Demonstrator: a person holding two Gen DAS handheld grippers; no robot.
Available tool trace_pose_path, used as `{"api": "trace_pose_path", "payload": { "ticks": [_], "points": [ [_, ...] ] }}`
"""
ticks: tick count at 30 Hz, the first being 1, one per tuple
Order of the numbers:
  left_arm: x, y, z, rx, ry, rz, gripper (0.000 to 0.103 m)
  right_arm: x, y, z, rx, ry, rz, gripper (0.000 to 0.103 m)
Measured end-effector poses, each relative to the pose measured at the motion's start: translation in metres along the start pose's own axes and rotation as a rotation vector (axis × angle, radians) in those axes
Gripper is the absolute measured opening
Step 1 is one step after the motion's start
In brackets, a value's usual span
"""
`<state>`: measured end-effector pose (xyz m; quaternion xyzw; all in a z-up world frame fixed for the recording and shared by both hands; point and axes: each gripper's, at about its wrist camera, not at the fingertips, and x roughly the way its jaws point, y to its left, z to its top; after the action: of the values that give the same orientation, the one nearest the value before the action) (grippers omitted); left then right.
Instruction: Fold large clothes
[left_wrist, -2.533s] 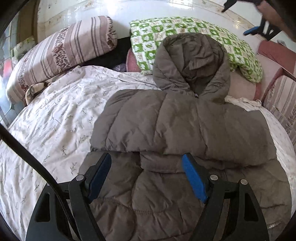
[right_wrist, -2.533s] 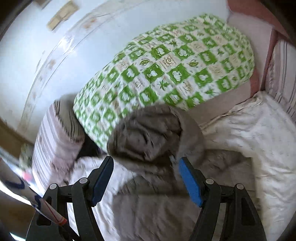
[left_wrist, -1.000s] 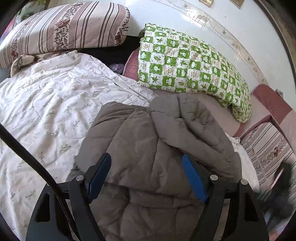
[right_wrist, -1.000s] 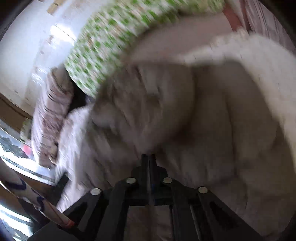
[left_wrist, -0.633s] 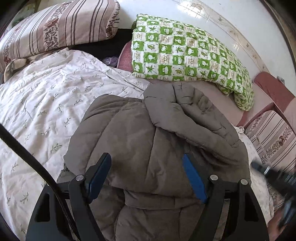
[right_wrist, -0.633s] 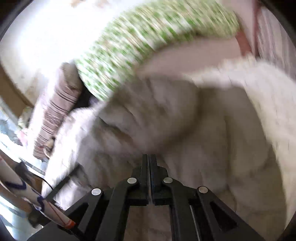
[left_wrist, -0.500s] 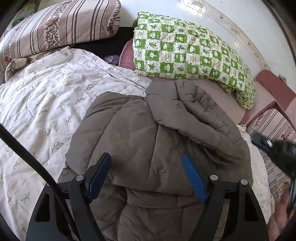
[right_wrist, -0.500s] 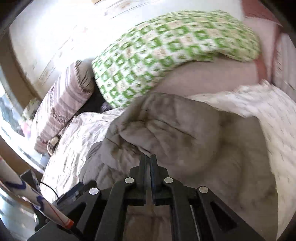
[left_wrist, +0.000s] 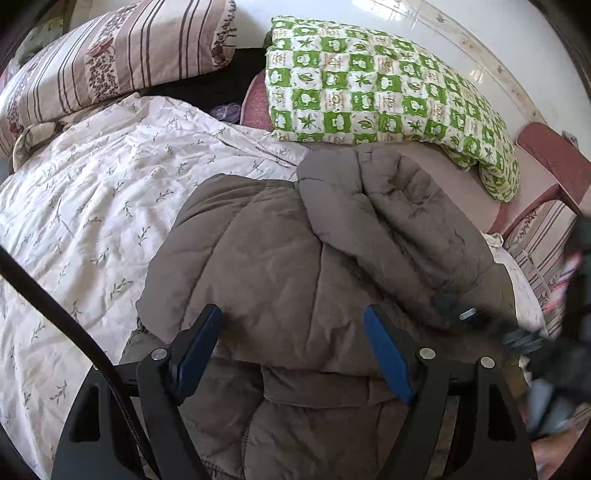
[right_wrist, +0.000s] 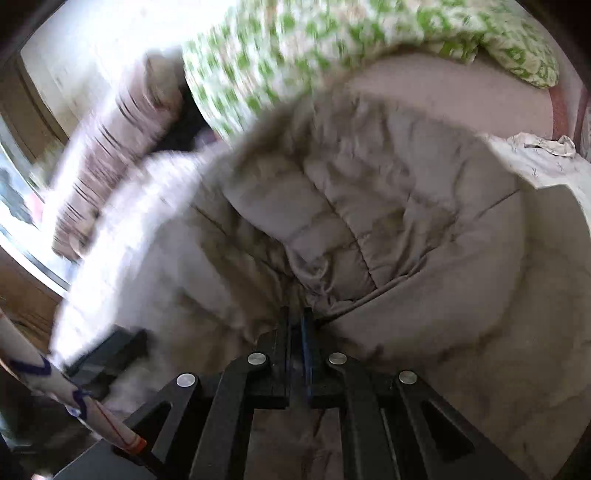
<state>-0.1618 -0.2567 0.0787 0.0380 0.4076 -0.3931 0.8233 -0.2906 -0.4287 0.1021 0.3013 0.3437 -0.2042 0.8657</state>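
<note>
From my left wrist view I see the puffer jacket (left_wrist: 280, 266) lying on the floral quilt (left_wrist: 92, 206) that covers the bed. It is grey-brown, quilted in wide stitched panels, and bulky. Its hood (left_wrist: 391, 221) lies turned down over the upper right of the body, making a thick rounded lump with soft creases. A folded band of the jacket crosses below that, just ahead of my tool. The left gripper (left_wrist: 291, 347) hangs over the jacket with its 2 blue-padded fingers (left_wrist: 386, 354) spread wide, and I cannot tell whether they touch the fabric. Behind the jacket lie a green checked pillow (left_wrist: 369, 88) and a striped pillow (left_wrist: 122, 55). At the right edge the other tool shows only as a dark blur.

From my right wrist view much is smeared, mostly on the left. The right gripper (right_wrist: 295, 325) has its fingers pressed nearly together, with a puckered bunch of the jacket (right_wrist: 369, 206) pinched between them at the hood's edge. The fabric gathers into tight wrinkles at that point and fans out in puffy panels beyond it.
</note>
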Motion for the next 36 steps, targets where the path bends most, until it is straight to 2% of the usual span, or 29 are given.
{"api": "trace_pose_path", "payload": {
  "ticks": [1, 4, 7, 11, 14, 18, 22, 25, 28, 36],
  "points": [
    [0.000, -0.001, 0.000, 0.004, -0.002, -0.001, 0.078, -0.010, -0.002, 0.001, -0.002, -0.027, 0.000, 0.006],
    [0.001, -0.004, -0.001, 0.013, 0.004, 0.000, 0.078, -0.035, -0.014, 0.009, -0.011, -0.108, -0.081, 0.010],
    [0.002, -0.005, -0.003, 0.023, 0.010, 0.007, 0.078, -0.027, -0.040, 0.015, 0.023, -0.079, -0.182, 0.013],
    [0.003, -0.009, -0.005, 0.043, 0.017, 0.013, 0.078, 0.009, -0.073, 0.006, 0.107, 0.063, -0.145, 0.015],
    [-0.001, -0.011, -0.005, 0.055, 0.022, 0.015, 0.078, 0.004, -0.072, 0.006, 0.107, 0.051, -0.150, 0.014],
    [-0.017, -0.015, -0.003, 0.068, 0.000, 0.012, 0.078, -0.037, -0.047, 0.002, 0.069, -0.025, -0.131, 0.018],
    [-0.038, -0.019, -0.006, 0.072, -0.027, 0.012, 0.078, -0.077, -0.025, -0.029, 0.022, -0.030, -0.097, 0.035],
    [-0.066, -0.023, -0.018, 0.068, -0.045, -0.007, 0.078, -0.100, -0.018, -0.065, 0.010, -0.015, -0.073, 0.035],
    [-0.093, -0.029, -0.033, 0.078, -0.052, 0.003, 0.078, -0.120, -0.018, -0.107, -0.002, -0.012, -0.094, 0.035],
    [-0.150, -0.015, -0.103, 0.153, -0.006, 0.065, 0.078, -0.140, -0.037, -0.165, 0.031, 0.008, -0.104, 0.035]
  ]
}}
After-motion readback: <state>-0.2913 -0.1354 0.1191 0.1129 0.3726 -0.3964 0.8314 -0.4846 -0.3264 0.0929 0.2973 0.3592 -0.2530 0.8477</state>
